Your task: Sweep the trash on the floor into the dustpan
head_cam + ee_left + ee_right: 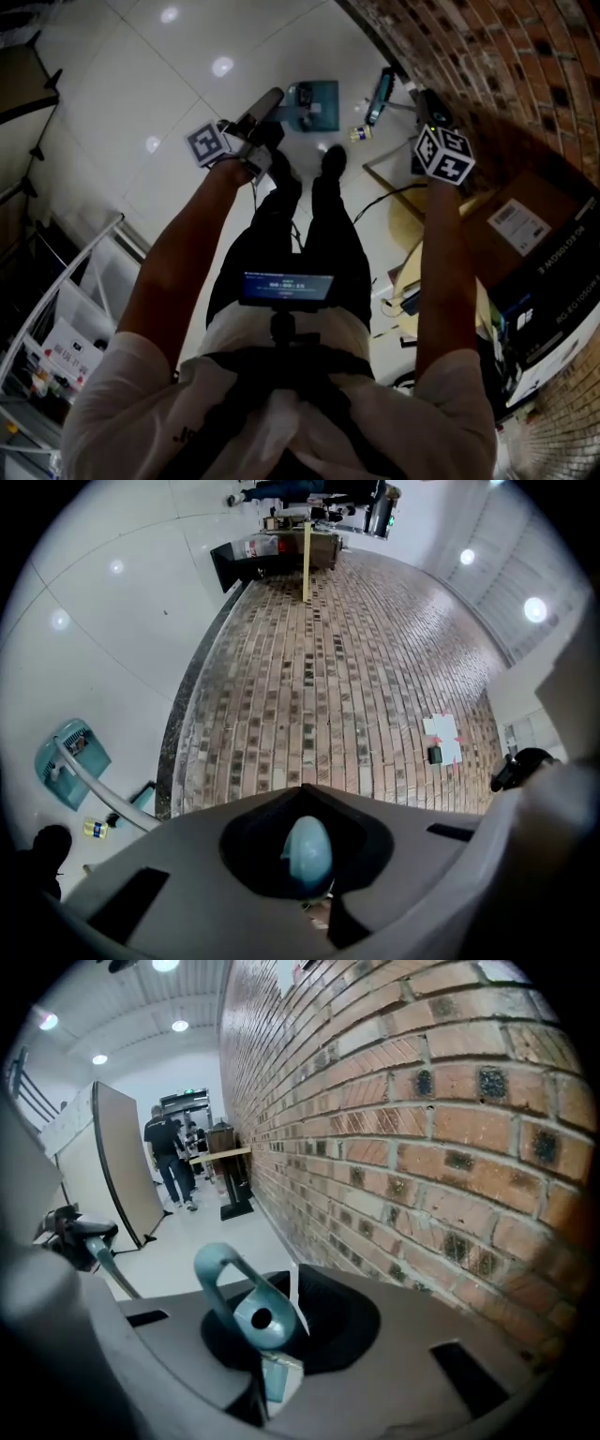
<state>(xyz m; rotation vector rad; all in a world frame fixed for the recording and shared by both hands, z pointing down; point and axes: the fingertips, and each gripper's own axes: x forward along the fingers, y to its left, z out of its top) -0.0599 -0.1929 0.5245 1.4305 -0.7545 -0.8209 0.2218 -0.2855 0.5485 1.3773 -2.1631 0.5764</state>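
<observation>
A teal dustpan (317, 103) stands on the white floor ahead of the person's feet, and it shows again as the dustpan (71, 759) at the left of the left gripper view. Its long grey handle (265, 103) runs back to my left gripper (253, 141), whose jaws are shut on the handle's teal end (306, 851). A teal broom (380, 94) leans near the brick wall. My right gripper (429, 117) is shut on the broom handle's looped end (246, 1303). A small yellow-labelled bottle (361, 133) lies on the floor between dustpan and broom.
A brick wall (506, 66) curves along the right, with cardboard boxes (525, 234) and cables at its foot. A wire rack (56, 309) stands at the left. People (169, 1162) and a folded table (117, 1157) are far down the room.
</observation>
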